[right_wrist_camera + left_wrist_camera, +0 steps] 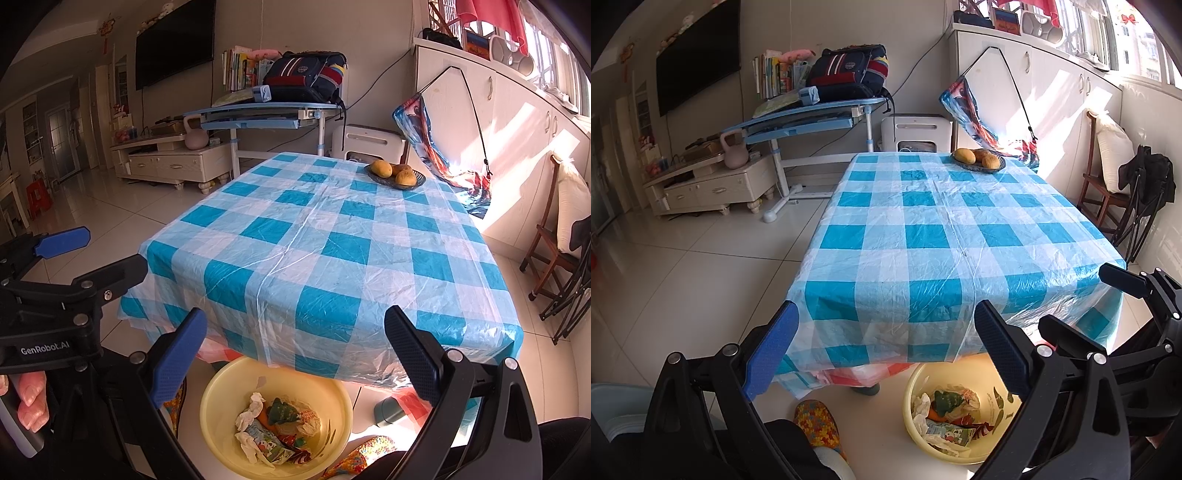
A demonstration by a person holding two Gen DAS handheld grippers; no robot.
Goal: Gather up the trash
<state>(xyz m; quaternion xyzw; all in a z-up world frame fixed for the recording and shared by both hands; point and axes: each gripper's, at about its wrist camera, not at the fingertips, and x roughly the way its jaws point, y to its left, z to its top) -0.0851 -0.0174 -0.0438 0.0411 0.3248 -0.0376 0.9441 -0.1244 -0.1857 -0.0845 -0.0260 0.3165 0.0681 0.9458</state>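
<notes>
Both grippers held low at the near edge of the table (923,221), pointing forward across it and tilted slightly down

Left gripper (886,347): jaws spread wide, nothing between them. Blue pads frame the hanging edge of the checked tablecloth (912,288). In the right wrist view the left gripper (107,251) shows at the left, side-on, jaws also apart, one blue-padded finger sticking out over the floor. Fingers of the person's left hand (31,402) are wrapped on its handle just below the body

Right gripper (295,350): jaws wide apart, empty. It sits just right of the left one, the two close together side by side. In the left wrist view the right gripper (1097,302) shows at the right edge, black fingers apart, over the table corner

Trash (275,428): crumpled tissues, wrappers and a small carton, all piled inside the yellow basin (221,384). Basin stands on the floor, partly tucked under the near table edge, directly below and between the grippers. Same basin (916,384) and trash (947,417) visible in the left view, low and right of centre

Tabletop is bare except a dark plate of fruit (979,158) at the far right corner

A patterned slipper (818,424) on the person's foot is just left of the basin; dark trouser leg next to it
</notes>
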